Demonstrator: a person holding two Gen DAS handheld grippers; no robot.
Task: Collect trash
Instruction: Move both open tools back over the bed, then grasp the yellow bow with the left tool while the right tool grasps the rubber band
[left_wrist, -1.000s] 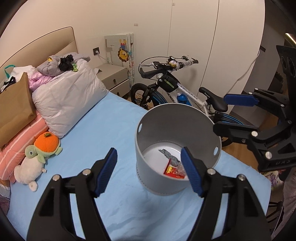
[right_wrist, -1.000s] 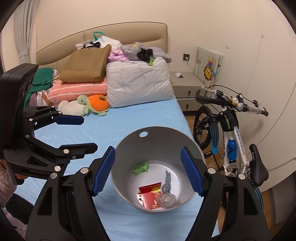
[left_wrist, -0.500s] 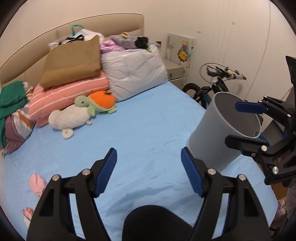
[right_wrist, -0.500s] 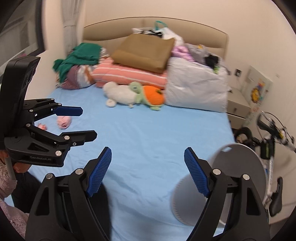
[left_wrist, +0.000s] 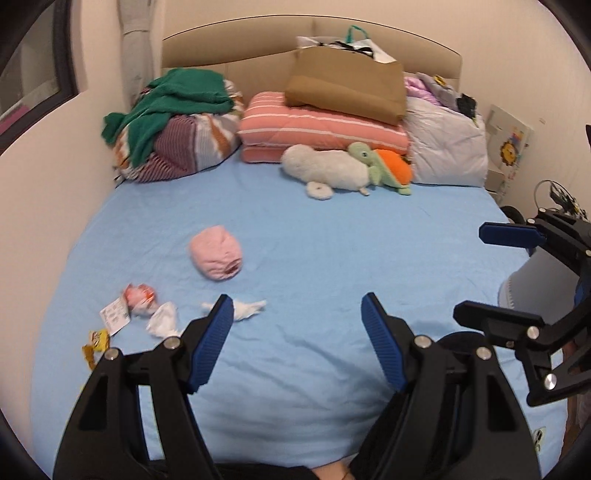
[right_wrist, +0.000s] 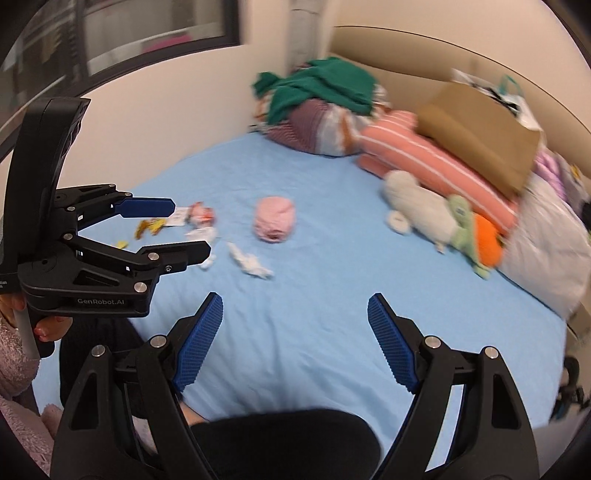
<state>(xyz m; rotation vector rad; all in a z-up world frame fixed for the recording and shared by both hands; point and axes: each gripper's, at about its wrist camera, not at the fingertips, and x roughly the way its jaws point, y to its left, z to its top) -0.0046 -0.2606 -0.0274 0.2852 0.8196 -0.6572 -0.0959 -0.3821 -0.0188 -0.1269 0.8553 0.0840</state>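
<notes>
Trash lies on the blue bed sheet at the left: a white crumpled tissue, a second tissue, a red-white wrapper, a white label and a yellow wrapper. The same tissue, red-white wrapper and yellow wrapper show in the right wrist view. My left gripper is open and empty, above the sheet just right of the trash. My right gripper is open and empty. The grey bin stands at the right edge, partly hidden.
A pink rolled sock lies beyond the trash. Pillows, a green blanket, a brown paper bag and plush toys line the headboard. A wall runs along the bed's left side. My dark-clothed knee is below.
Both grippers have swung left, away from the bin with trash in it, toward the bed's left side. The loose trash has come into view. Both stay open and empty.
</notes>
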